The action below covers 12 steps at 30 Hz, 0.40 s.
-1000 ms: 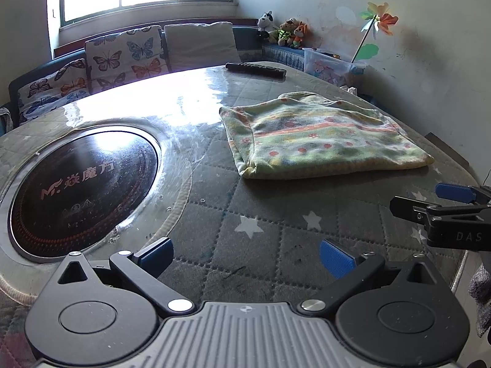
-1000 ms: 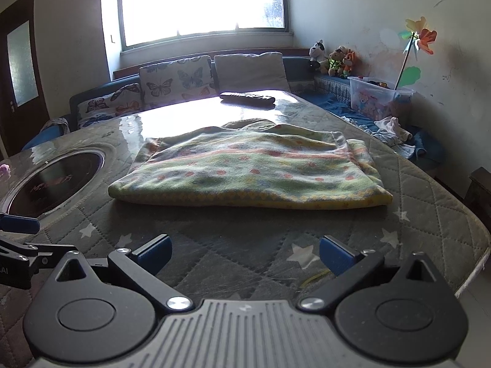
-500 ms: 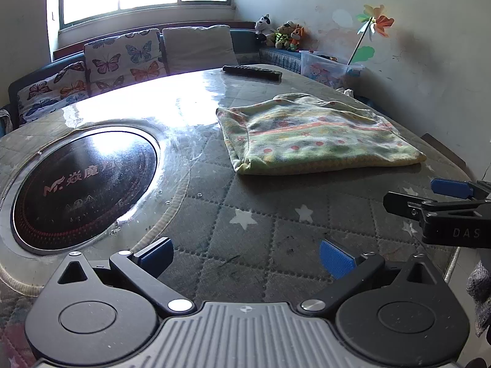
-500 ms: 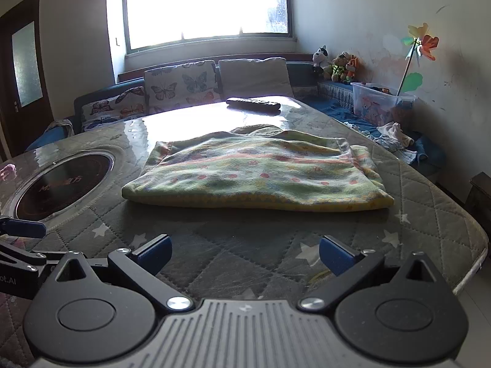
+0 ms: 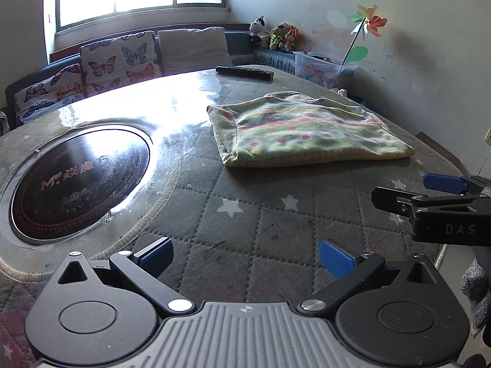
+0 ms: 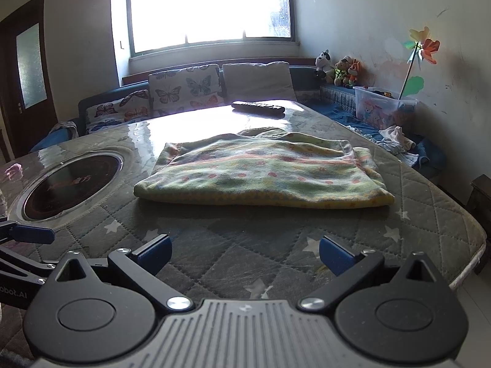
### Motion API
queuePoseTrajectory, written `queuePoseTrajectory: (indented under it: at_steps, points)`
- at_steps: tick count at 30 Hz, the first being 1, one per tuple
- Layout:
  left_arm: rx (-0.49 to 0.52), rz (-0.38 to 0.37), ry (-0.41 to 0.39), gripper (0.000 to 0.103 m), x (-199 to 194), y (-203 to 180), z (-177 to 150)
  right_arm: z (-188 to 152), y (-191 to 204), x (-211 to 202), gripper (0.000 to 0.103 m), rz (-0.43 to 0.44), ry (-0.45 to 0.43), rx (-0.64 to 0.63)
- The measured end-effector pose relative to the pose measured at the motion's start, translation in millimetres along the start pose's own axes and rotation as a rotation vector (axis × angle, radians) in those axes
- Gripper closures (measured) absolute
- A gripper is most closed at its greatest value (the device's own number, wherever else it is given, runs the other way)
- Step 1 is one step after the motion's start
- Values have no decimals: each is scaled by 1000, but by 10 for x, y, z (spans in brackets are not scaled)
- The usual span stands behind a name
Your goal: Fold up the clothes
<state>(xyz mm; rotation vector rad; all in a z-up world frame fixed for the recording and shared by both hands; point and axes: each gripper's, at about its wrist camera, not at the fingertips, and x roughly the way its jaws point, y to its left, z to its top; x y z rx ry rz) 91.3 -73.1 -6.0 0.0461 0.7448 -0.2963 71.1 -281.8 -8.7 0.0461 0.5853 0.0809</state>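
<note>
Both our grippers, left (image 5: 245,256) and right (image 6: 245,253), hang spread and empty; we see the folded garment (image 6: 264,173) at twelve o'clock on the table (image 6: 429,208).

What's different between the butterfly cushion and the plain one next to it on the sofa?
The butterfly cushion is white printed with coloured butterflies; the plain cushion is one pale colour with no pattern. The butterfly cushion sits nearer the door side, the plain cushion nearer the stuffed toys. Both lean upright against the sofa back under the window, similar in size.
</note>
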Motion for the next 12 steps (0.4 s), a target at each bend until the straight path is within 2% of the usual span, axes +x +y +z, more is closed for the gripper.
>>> queuePoseTrajectory:
  at_steps: [12]
  points:
    - [10,-15,-6,0,-33,-68,-34,-31,-12,-42,0,9,-7,8]
